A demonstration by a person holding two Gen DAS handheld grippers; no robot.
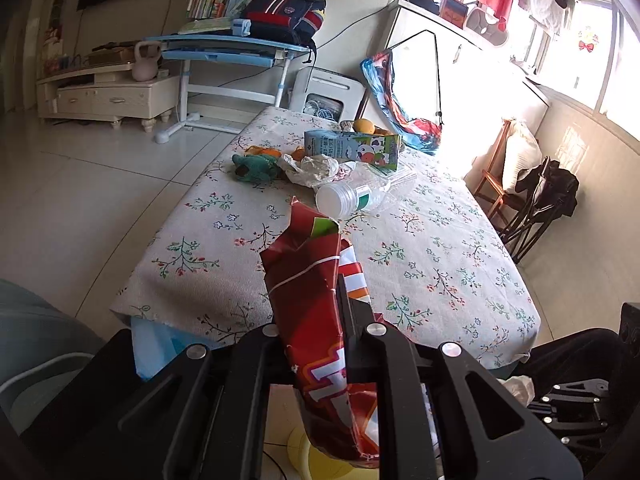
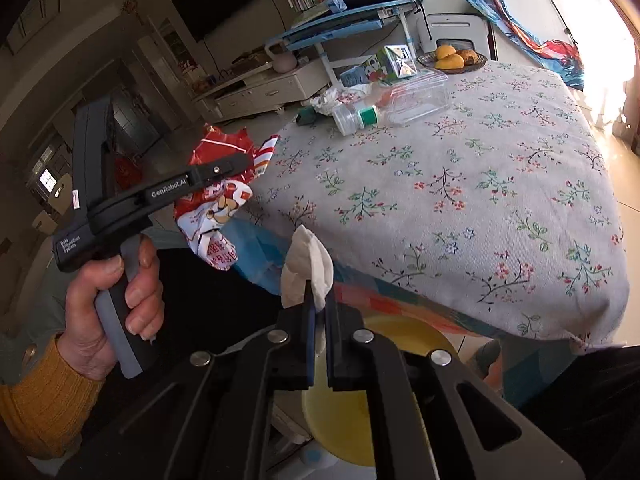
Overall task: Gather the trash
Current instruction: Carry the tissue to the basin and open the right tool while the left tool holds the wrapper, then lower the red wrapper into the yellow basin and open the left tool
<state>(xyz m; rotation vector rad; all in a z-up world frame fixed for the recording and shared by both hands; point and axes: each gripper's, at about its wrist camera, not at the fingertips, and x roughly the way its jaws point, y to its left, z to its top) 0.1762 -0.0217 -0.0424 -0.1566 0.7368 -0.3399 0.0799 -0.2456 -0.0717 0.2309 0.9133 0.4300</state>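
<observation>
Yellow and round, a plastic bin (image 2: pixel 344 420) sat on the floor below both tools, its contents not discernible. At left, a hand (image 2: pixel 108 300) in a mustard knit sleeve (image 2: pixel 44 412) gripped the left gripper (image 1: pixel 340 292), level and clamped on a crumpled red snack wrapper (image 1: pixel 312 296) off the table's near edge. The right gripper (image 2: pixel 318 300), tilted downward, pinched a white crumpled tissue (image 2: pixel 306 268) above the bin. On the floral-cloth table (image 2: pixel 460 200) lay a clear plastic bottle with a green label (image 2: pixel 396 106), a milk carton (image 1: pixel 352 148), a crumpled plastic bag (image 1: pixel 312 168), a green plush toy (image 1: pixel 256 168) and a dark bowl of fruit (image 2: pixel 452 60).
</observation>
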